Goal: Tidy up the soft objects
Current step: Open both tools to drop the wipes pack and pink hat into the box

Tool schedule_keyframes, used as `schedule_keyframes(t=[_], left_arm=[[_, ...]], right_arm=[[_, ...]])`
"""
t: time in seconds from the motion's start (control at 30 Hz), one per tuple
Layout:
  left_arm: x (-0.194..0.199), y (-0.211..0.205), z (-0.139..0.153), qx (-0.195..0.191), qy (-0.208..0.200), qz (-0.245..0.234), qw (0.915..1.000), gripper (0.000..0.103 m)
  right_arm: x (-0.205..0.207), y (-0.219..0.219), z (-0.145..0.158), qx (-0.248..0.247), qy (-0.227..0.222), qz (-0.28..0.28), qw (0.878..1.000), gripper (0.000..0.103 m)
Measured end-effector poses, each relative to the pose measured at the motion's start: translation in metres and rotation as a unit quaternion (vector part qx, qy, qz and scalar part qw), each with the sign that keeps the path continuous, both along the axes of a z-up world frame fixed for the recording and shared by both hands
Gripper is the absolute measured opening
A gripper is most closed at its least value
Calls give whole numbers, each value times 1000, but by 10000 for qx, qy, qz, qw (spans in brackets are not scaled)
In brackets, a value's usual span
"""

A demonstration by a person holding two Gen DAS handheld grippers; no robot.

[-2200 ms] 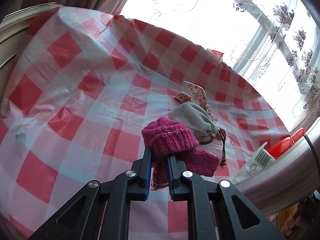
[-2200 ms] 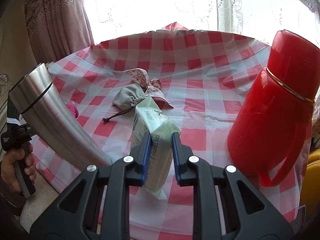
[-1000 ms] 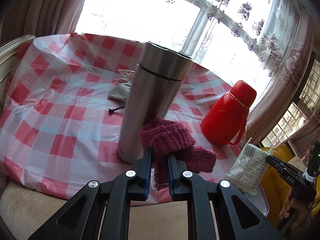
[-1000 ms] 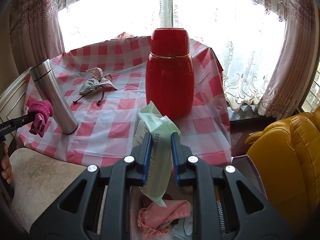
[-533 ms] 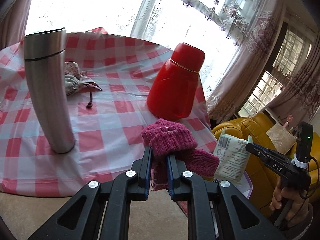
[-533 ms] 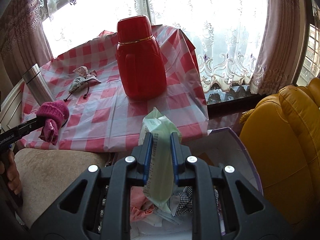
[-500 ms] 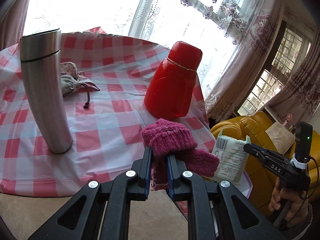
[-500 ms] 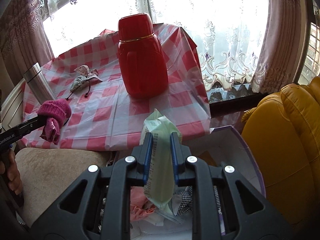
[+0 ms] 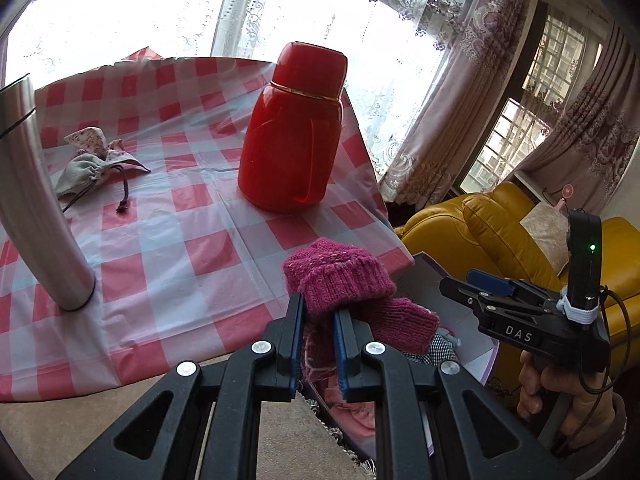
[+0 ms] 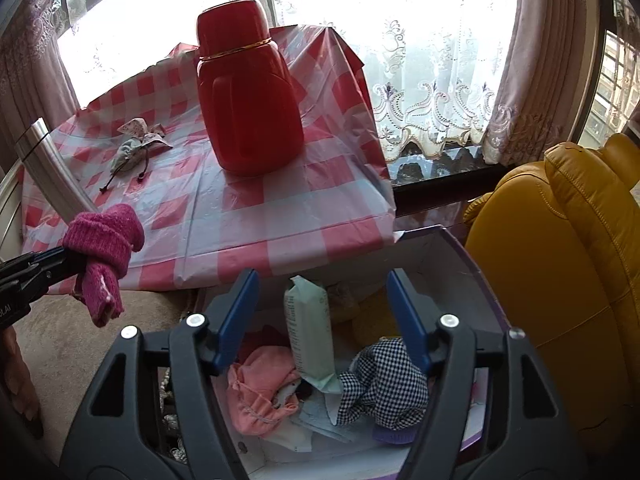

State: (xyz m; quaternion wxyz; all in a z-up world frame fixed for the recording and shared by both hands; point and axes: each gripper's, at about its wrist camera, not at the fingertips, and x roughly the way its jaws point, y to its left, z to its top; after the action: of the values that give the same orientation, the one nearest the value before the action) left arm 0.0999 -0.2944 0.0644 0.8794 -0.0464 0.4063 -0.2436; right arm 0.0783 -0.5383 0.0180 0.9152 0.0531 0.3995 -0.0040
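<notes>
Steel flask [image 9: 36,208]: cut off by the left edge in the left wrist view, its top out of frame; in the right wrist view only a sliver shows, its base hidden behind the pink knit mitten [image 10: 105,248].
Box [image 10: 460,268]: its near wall is hidden under the right gripper [image 10: 322,320] body; in the left wrist view the left gripper [image 9: 317,340] and mitten cover most of it.
Tissue pack [image 10: 309,332]: print too small to read.
Yellow armchair [image 10: 560,264]: cut by the right edge.
Left gripper, right wrist view: only its tip enters at the left edge.
Pouches [image 9: 94,160]: pattern too small to tell.
</notes>
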Motion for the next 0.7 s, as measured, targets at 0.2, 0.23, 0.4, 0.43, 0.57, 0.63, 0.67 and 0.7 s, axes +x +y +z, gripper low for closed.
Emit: schedule_keyframes(t=[0.2, 0.23, 0.4, 0.43, 0.57, 0.63, 0.67, 0.7], left_arm=[[3, -28, -9, 257, 175, -385, 9988, 24], [4, -31, -10, 257, 199, -408, 9986, 34], [6, -32, -13, 185, 242, -389, 9988, 47], [6, -30, -13, 165, 262, -351, 9989, 47], [7, -22, -14, 164, 313, -203, 9992, 50], [6, -17, -13, 147, 309, -128, 9993, 54], [5, -13, -12, 143, 302, -96, 9994, 54], [4, -10, -12, 141, 296, -71, 9994, 54]], right_arm=[[0, -3, 3, -171, -23, -97, 9998, 75], [-1, -2, 3, -237, -25, -86, 9997, 76], [-1, 5, 1, -436, -2, -27, 9990, 79], [0, 6, 1, -441, 7, -12, 9990, 79], [0, 13, 0, -539, 37, 60, 9985, 81], [-1, 17, -1, -587, 38, 113, 9982, 82], [-1, 19, -1, -597, 39, 134, 9981, 82], [-1, 21, -1, -603, 43, 150, 9981, 83]])
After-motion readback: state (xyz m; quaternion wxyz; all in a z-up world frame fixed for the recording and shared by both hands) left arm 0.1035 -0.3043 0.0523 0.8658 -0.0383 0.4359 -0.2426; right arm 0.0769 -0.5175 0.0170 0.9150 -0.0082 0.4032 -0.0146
